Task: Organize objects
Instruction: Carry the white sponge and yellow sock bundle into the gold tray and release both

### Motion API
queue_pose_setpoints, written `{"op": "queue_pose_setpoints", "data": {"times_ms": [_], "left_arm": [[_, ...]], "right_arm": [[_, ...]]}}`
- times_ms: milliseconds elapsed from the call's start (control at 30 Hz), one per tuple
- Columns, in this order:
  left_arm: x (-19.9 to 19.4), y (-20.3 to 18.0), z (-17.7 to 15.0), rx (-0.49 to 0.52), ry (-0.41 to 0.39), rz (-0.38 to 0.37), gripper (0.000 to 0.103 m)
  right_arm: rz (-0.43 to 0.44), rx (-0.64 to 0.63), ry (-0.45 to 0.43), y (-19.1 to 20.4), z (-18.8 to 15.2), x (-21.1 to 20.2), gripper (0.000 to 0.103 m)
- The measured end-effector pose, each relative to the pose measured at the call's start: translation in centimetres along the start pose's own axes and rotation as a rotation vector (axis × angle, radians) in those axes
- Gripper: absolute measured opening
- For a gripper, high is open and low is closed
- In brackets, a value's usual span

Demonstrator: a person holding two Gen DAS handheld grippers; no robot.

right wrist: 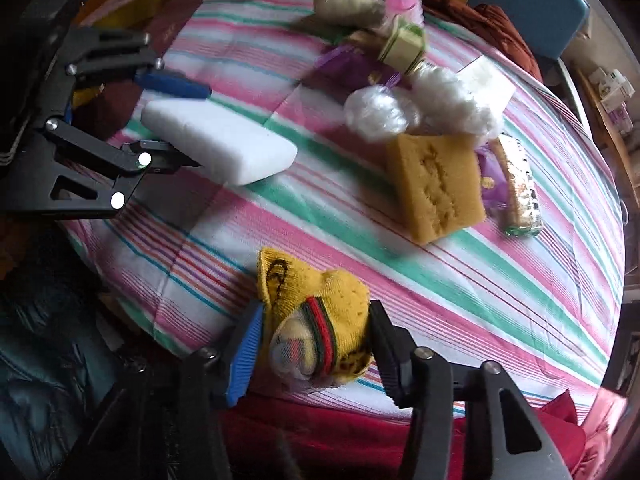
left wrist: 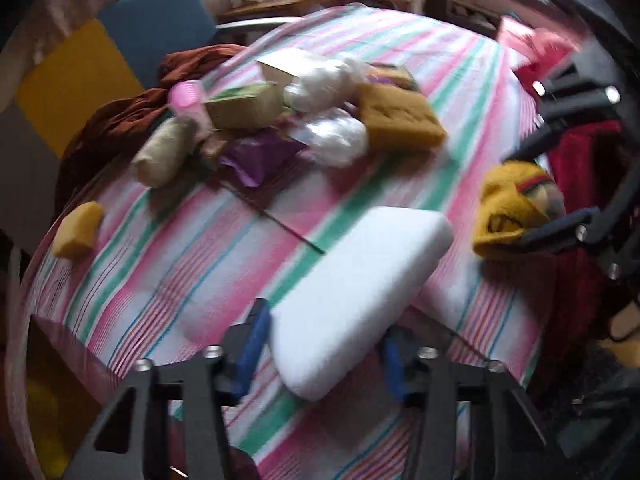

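The left gripper (left wrist: 320,356) has its blue-padded fingers (left wrist: 252,344) closed on the near end of a white foam block (left wrist: 352,296), which juts out from them toward 1 o'clock over the striped cloth (left wrist: 168,264) covering the surface. In the right wrist view the same block (right wrist: 224,144) sits at 10 o'clock, clamped between that gripper's fingers and tilted above the cloth.

The right gripper (right wrist: 316,344) points nearly straight down, and its fingers (right wrist: 244,356) pinch a yellow sock (right wrist: 320,304) with a red and green band, bunched at the near edge of the surface at 6 o'clock. From the left wrist view the sock (left wrist: 516,208) lies at 3 o'clock.

Toward 12 o'clock in the left view lies a heap: a large yellow sponge (left wrist: 400,116), two white plastic bundles (left wrist: 336,136), a purple wrapper (left wrist: 260,156), a green box (left wrist: 244,106), a pink cup (left wrist: 186,98) and a beige roll (left wrist: 164,152). A small yellow sponge (left wrist: 78,230) lies apart at 9 o'clock, near the surface's edge. A brown cloth (left wrist: 120,120) is piled beyond the heap, at 10 o'clock.
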State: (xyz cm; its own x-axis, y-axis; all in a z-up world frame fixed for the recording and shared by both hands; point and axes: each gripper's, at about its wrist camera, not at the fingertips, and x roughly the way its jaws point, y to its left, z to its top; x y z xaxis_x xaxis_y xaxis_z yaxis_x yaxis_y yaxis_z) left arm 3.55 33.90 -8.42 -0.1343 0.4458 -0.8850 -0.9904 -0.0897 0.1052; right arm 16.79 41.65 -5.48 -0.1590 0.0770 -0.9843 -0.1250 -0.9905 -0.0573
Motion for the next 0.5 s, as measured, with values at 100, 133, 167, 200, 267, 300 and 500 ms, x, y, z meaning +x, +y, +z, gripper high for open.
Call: {"op": "queue_pose_setpoints", "data": {"times_ms": [100, 133, 167, 200, 267, 300, 500], "left_arm": [[-0.4, 1.2, -0.5, -0.071, -0.031, -0.026, 0.03], [-0.4, 1.3, -0.6, -0.078, -0.033, -0.024, 0.029], [-0.4, 1.4, -0.8, -0.085, -0.039, -0.025, 0.028], [-0.4, 1.3, -0.9, -0.089, -0.042, -0.023, 0.028], [-0.7, 1.2, -0.9, -0.11, -0.057, -0.014, 0.027], [-1.1, 1.5, -0.9, -0.144, -0.078, -0.04, 0.027], [-4.9, 3.6, -1.3, -0.372, -0.191, -0.139, 0.027]], "right_arm": [[-0.004, 0.028, -0.035, -0.9, -0.3, -1.1, 0.048], [-0.002, 0.035, -0.039, -1.2, -0.4, -1.3, 0.048], [0.001, 0.036, -0.033, -1.3, -0.5, -1.3, 0.048], [0.001, 0.036, -0.025, -1.4, -0.6, -1.2, 0.048], [-0.005, 0.04, -0.015, -1.4, -0.7, -1.1, 0.048], [-0.006, 0.041, -0.016, -1.4, -0.7, -1.2, 0.048], [0.016, 0.104, -0.128, -2.8, 0.1, -4.6, 0.047]]}}
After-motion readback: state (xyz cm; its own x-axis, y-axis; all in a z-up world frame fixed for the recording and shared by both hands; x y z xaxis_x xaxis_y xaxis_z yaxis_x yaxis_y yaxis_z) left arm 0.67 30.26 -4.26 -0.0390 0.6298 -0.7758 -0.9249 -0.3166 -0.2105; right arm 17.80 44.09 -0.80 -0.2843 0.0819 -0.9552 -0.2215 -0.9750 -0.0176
